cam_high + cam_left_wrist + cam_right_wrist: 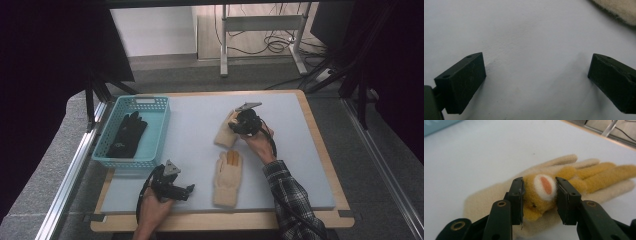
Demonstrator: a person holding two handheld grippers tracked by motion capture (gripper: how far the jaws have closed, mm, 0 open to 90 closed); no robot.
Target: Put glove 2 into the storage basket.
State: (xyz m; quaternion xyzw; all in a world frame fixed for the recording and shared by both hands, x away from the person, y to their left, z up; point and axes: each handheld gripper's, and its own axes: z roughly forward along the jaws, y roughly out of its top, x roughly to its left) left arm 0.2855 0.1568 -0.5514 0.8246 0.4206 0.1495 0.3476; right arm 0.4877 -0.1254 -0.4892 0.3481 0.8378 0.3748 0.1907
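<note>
1. Pale grey foam mat (200, 150) covers the wooden table, with grey carpet, a desk frame and loose cables behind it.
2. Main thing in play is the cream fleece glove with the mustard-yellow paw patch (564, 182), lying flat on the mat toward the far right of centre, just under the right hand in the high view (223, 134).
3. The right gripper (539, 195) sits over that glove, jaws partly closed around the raised yellow patch with its white-and-orange spot. Both pads press into the fuzz on either side, so it has a grip on the patch. In the high view the right gripper (239, 125) is angled down at the glove, hand and plaid sleeve behind it.
4. A second cream fleece glove with orange finger pads (228, 177) lies nearer the person, apart from the first one, fingers pointing away.
5. The left gripper (189, 189) rests low at the near-left part of the mat. Its own view has the jaws spread wide with bare mat between them, holding nothing; a bit of cream fleece pokes in at the top right corner.
6. Over on the left there's a turquoise slotted plastic basket (150, 105) with a black glove (127, 135) in it.
</note>
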